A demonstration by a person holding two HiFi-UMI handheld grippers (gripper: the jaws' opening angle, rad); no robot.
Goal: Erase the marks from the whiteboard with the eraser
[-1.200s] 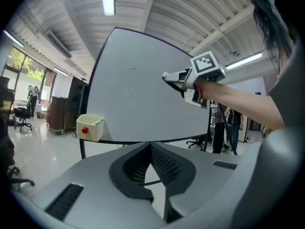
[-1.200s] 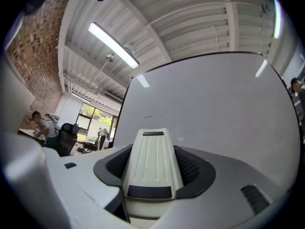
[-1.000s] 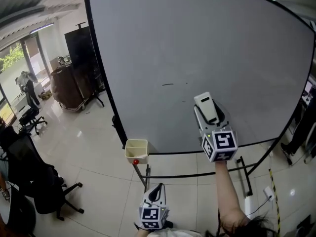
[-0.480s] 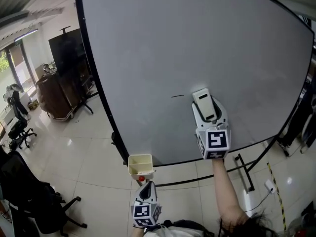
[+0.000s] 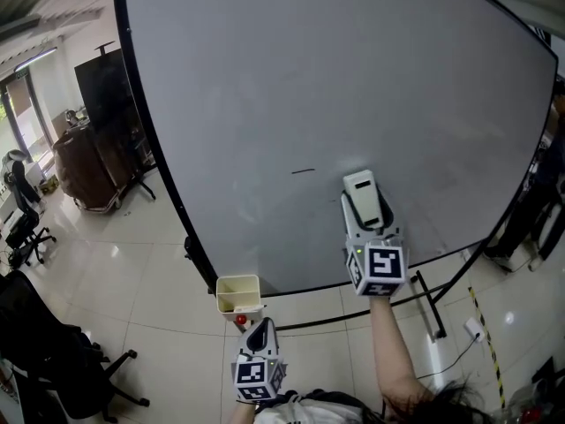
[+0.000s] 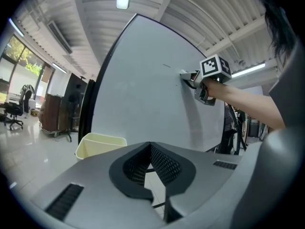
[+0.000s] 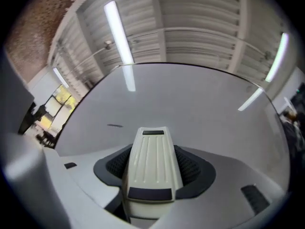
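as right tongs (image 7: pixel 153 171) clamp eraser (image 7: pixel 151 154), mark (image 7: pixel 114 125) just leftward

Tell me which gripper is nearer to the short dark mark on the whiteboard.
Right. The right gripper, holding the eraser, is just right of and below the mark; the left gripper hangs low, under the bottom edge of the whiteboard.

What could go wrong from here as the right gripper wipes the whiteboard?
1. The short dark mark lies left of the eraser, apart from it; a stroke kept at this place would likely miss it.
2. The right gripper grips only the eraser's rear part, so hard pressure on the whiteboard might tilt or slip it.
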